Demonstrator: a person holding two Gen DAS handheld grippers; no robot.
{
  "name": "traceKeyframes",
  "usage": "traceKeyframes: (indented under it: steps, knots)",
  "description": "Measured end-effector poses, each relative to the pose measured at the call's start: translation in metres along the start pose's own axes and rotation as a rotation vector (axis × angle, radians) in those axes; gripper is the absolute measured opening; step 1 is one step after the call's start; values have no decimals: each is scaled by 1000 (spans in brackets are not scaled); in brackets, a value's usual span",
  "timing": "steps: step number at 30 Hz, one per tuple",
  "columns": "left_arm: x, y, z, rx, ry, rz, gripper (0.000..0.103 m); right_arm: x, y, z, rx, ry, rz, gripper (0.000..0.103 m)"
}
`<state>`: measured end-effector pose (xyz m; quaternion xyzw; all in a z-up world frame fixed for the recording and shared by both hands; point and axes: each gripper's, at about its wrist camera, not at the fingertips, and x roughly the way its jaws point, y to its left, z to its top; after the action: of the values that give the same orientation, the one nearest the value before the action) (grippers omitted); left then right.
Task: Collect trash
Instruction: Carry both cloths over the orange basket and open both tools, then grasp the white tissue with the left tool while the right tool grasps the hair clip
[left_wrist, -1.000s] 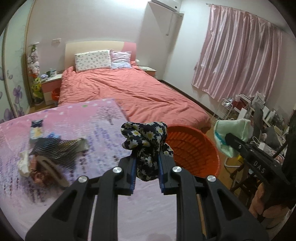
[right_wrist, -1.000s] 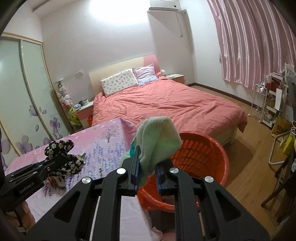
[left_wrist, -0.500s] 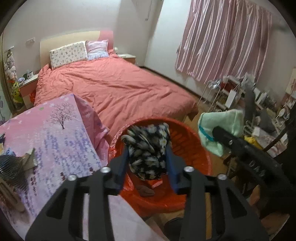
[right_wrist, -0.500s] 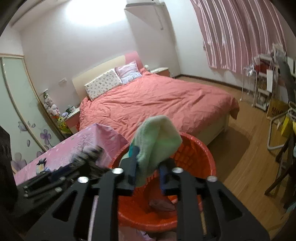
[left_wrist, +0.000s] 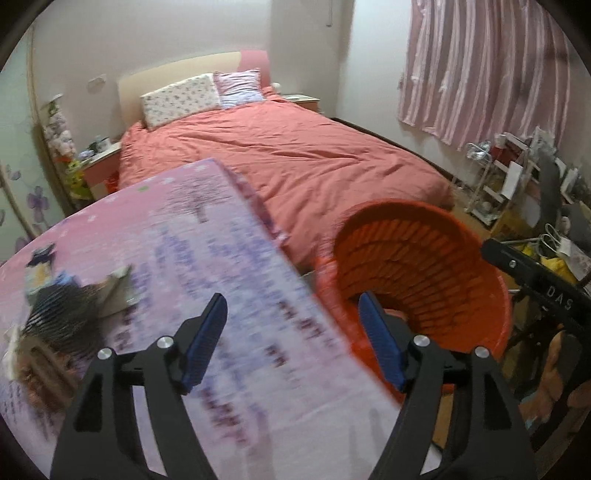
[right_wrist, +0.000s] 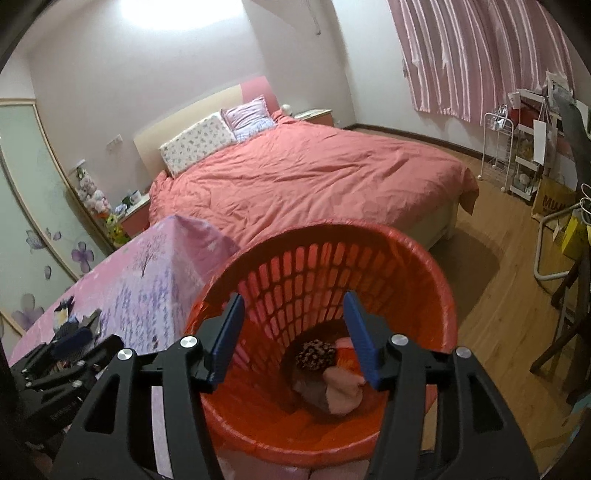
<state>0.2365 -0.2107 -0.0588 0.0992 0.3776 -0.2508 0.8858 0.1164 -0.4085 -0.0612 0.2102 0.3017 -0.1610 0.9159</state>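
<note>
orange basket (right_wrist: 436, 295) beside the desk (left_wrist: 229, 280) holds dropped cloths (right_wrist: 325, 373); both the left tool (left_wrist: 293, 334) and right tool (right_wrist: 293, 334) gape wide, empty. next: reach for the clutter (left_wrist: 62, 317) on the desk.

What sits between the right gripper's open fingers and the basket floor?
Only air, then dropped cloth items on the orange basket's floor below the right gripper, per the right wrist view.

Right gripper (right_wrist: 293, 334) over the orange basket (right_wrist: 436, 280), jaws spread, empty.
I see a floral bundle (right_wrist: 317, 353) and pinkish cloth (right_wrist: 341, 387) at the basket's bottom.
</note>
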Motion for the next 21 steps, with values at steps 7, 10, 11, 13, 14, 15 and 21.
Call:
traceKeyframes:
  steps: [7, 10, 11, 13, 14, 15, 21]
  knots:
    - [-39, 75, -26, -100, -4, 92, 73, -4, 45, -14, -62, 50, 56, 56]
    - [-63, 113, -38, -147, -28, 167, 73, -6, 73, -25, -115, 74, 95, 56]
    - [-72, 130, -42, -171, -41, 202, 73, -6, 81, -28, -127, 80, 107, 56]
    - [-84, 157, -46, -209, -52, 253, 73, -6, 103, -35, -160, 98, 143, 56]
    - [-89, 174, -49, -237, -52, 282, 73, -6, 113, -39, -173, 105, 158, 56]
    - [-92, 187, -51, -261, -53, 308, 73, -5, 124, -43, -189, 114, 178, 56]
    - [-79, 263, -62, -393, 11, 390, 71, 2, 195, -67, -255, 179, 305, 56]
